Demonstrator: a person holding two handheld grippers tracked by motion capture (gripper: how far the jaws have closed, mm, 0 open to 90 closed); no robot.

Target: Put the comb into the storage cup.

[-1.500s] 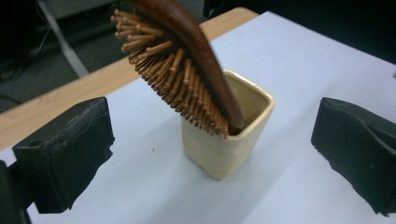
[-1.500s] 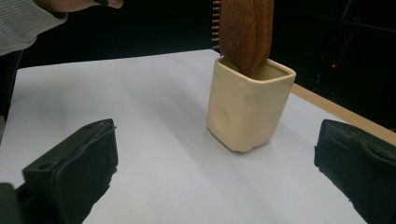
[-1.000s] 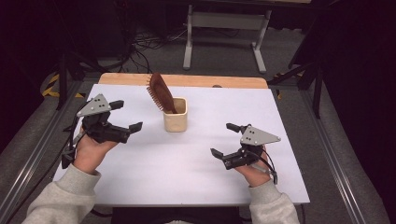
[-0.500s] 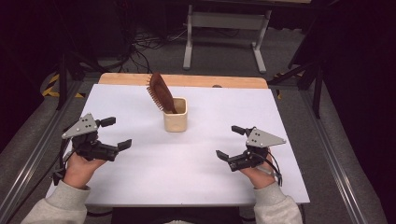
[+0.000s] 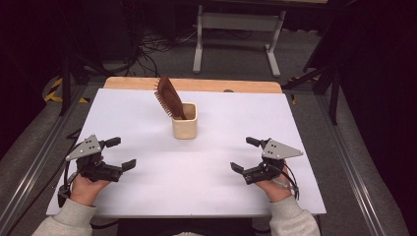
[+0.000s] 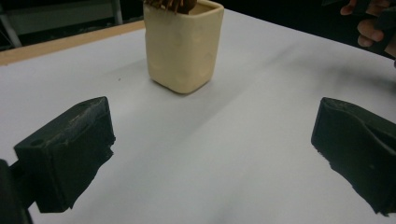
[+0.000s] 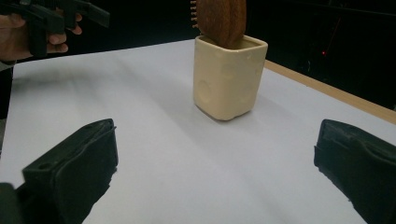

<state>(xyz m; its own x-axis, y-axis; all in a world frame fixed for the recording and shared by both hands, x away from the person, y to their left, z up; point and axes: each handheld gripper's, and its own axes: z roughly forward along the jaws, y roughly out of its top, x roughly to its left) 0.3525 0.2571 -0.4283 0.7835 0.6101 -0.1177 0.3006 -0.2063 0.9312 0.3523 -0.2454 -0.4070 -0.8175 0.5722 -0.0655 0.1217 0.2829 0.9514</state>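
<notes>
Both hand-held grippers, left [image 5: 117, 153] and right [image 5: 244, 155], rest wide open at eight and four o'clock of the cup [image 5: 185, 121] holding the hairbrush [image 5: 168, 98], seemingly finished.

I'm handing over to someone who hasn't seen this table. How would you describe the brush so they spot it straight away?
Start at the white table with the wooden strip along its far edge. Near the middle, toward the far side, stands a small cream cup. The brush is the brown wooden one standing handle-down in that cup, leaning left with its bristles facing left, apart from both tongs.
</notes>
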